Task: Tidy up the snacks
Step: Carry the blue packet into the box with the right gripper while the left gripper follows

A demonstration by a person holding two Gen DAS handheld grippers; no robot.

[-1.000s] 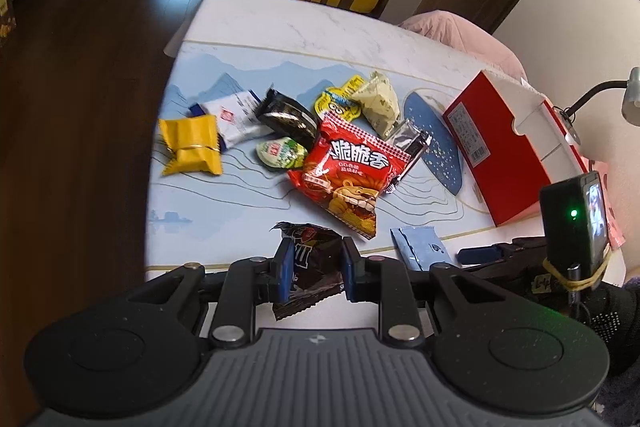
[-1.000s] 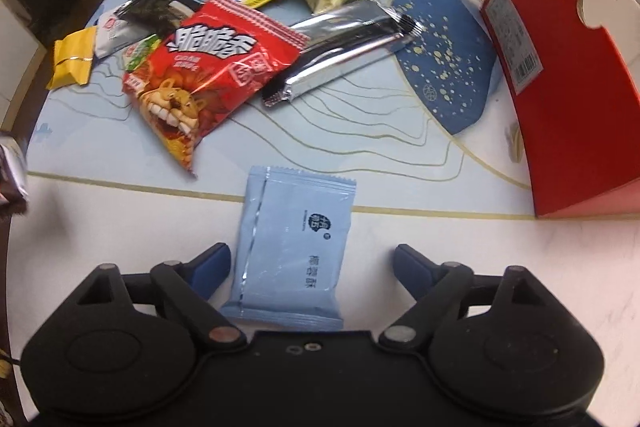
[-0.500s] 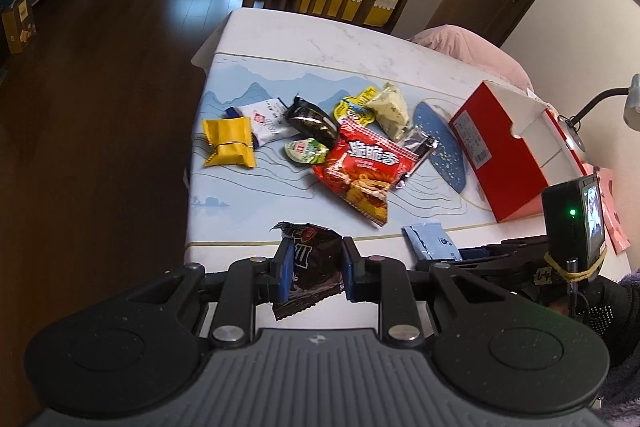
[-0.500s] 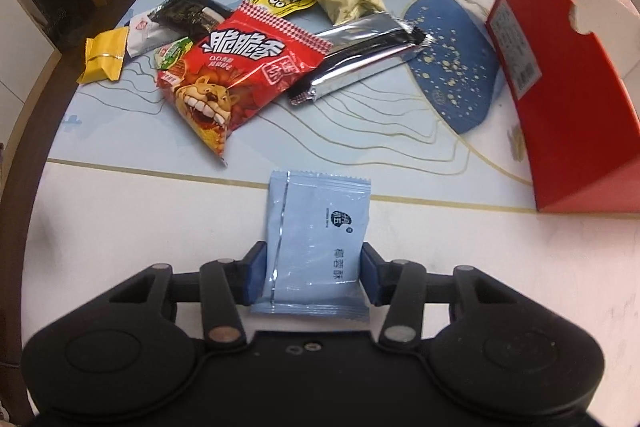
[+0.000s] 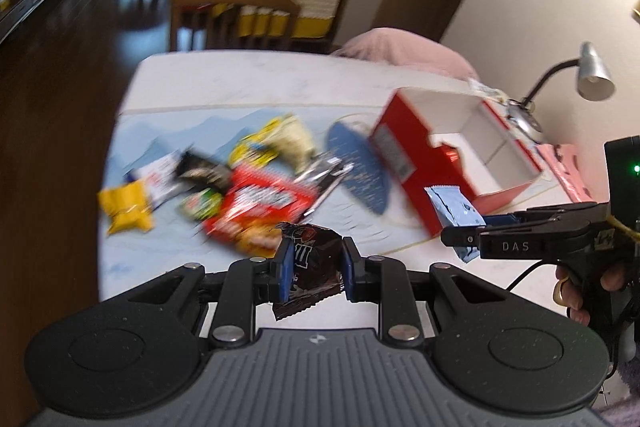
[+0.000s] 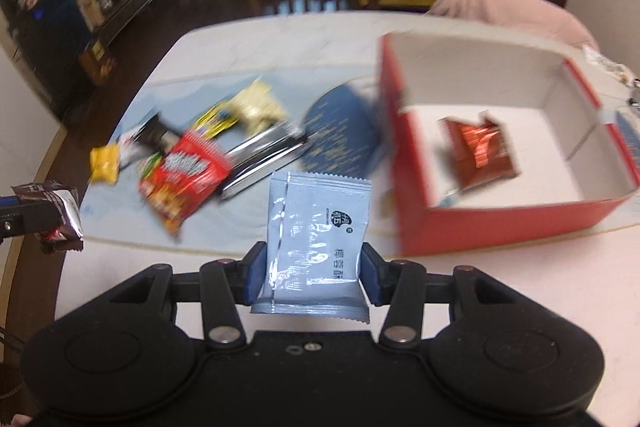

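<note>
Clearly both snacks are light, soft and crinkly: the right tongs [image 6: 311,277] pinch the pale blue foil sachet [image 6: 318,241] by its lower sides, the left tongs [image 5: 313,273] a dark brown candy wrapper [image 5: 311,269], both held above the table's near edge [image 6: 520,267] beside the open red cardboard box [image 6: 500,235].

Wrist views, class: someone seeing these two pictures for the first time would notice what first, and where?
The red box stands open at the table's right, with one shiny red packet inside it. A jumble of bright snack packets lies on the blue mat left of the box. Up close, the right gripper holds a pale blue sachet in its jaws and the left gripper a dark brown wrapper.
</note>
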